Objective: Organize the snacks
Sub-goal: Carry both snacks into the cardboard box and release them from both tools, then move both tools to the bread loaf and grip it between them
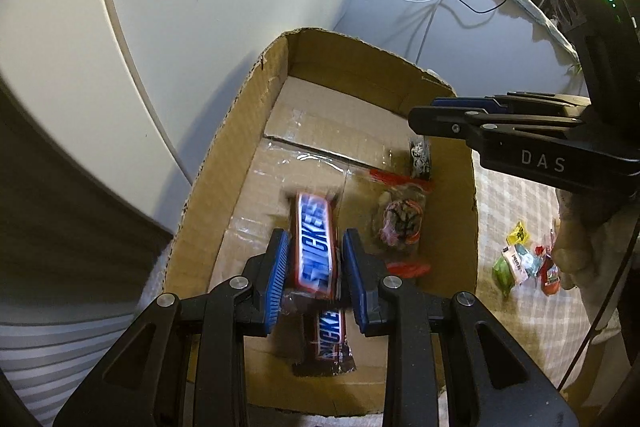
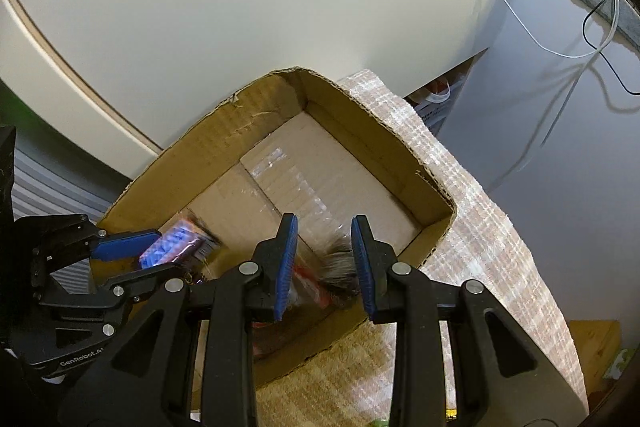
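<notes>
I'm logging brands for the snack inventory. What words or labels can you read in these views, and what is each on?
"SNICKERS", motion-blurred, on the upper Snickers bar between the left gripper fingers.
"SNICKERS", partly hidden, on the lower Snickers bar in the cardboard box.
"DAS" on the right gripper.
"GenRobot.A", cut off, on the left gripper body.
Small candy wrappers: print too small.

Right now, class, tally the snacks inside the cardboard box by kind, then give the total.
Snickers bars: 2 (upper bar, lower bar)
Clear packet with red ends: 1
Black-and-white packet: 1
Total: 4
</notes>
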The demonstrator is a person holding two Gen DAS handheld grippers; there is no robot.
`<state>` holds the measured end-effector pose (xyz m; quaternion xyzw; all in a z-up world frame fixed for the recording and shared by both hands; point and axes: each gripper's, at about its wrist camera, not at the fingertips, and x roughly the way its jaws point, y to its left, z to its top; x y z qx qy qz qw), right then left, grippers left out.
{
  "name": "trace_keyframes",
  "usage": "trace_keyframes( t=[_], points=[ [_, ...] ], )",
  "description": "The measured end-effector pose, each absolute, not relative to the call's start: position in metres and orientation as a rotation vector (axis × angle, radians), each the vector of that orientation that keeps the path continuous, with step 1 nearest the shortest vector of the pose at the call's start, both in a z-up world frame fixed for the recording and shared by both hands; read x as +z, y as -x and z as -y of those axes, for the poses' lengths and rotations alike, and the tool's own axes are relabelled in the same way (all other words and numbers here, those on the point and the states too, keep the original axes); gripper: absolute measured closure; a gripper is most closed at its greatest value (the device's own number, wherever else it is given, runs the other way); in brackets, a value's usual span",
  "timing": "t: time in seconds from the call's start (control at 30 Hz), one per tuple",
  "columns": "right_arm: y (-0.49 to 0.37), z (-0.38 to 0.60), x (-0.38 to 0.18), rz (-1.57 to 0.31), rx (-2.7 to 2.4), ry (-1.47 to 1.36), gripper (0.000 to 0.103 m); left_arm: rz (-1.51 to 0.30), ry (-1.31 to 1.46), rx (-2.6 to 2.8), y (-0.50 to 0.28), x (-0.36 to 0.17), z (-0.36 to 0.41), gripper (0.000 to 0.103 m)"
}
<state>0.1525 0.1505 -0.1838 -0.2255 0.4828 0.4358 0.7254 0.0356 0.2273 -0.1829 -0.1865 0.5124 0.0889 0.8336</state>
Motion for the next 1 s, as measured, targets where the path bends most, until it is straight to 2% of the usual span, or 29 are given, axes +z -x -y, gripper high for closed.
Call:
trace_keyframes(
  t=[0.03,0.07,0.1,0.47,0.73,0.77,0.87,0.9,1.0],
  points=[
    [-0.153,-0.148,-0.182,-1.057,0.958,0.491,0.051,-1.087,0.398,0.185,-0.035,-0.183,-0.228,0.067],
    [-0.153,-0.146,-0.18,-1.048,0.954,0.487,0.039,-1.087,0.401,0.181,-0.036,-0.182,-0.228,0.051],
    [-0.153,-0.144,-0.177,-1.037,0.95,0.481,0.035,-1.084,0.404,0.179,-0.035,-0.181,-0.227,0.042],
    [-0.157,-0.102,-0.163,-1.025,0.879,0.403,0.035,-1.037,0.324,0.218,-0.034,-0.159,-0.203,0.041],
    [-0.152,-0.032,-0.149,-0.995,0.791,0.288,0.034,-1.048,0.363,0.198,-0.041,-0.156,-0.179,0.043],
    [-0.152,-0.019,-0.149,-1.013,0.78,0.269,0.032,-1.049,0.363,0.187,-0.042,-0.156,-0.174,0.043],
    [-0.151,0.017,-0.15,-1.047,0.727,0.217,0.014,-1.048,0.344,0.145,-0.047,-0.154,-0.155,0.046],
    [-0.15,0.027,-0.149,-1.049,0.712,0.205,0.012,-1.048,0.332,0.12,-0.05,-0.154,-0.145,0.051],
    [-0.148,0.063,-0.149,-1.062,0.638,0.172,0.012,-1.059,0.306,0.057,-0.059,-0.152,-0.121,0.053]
  ],
)
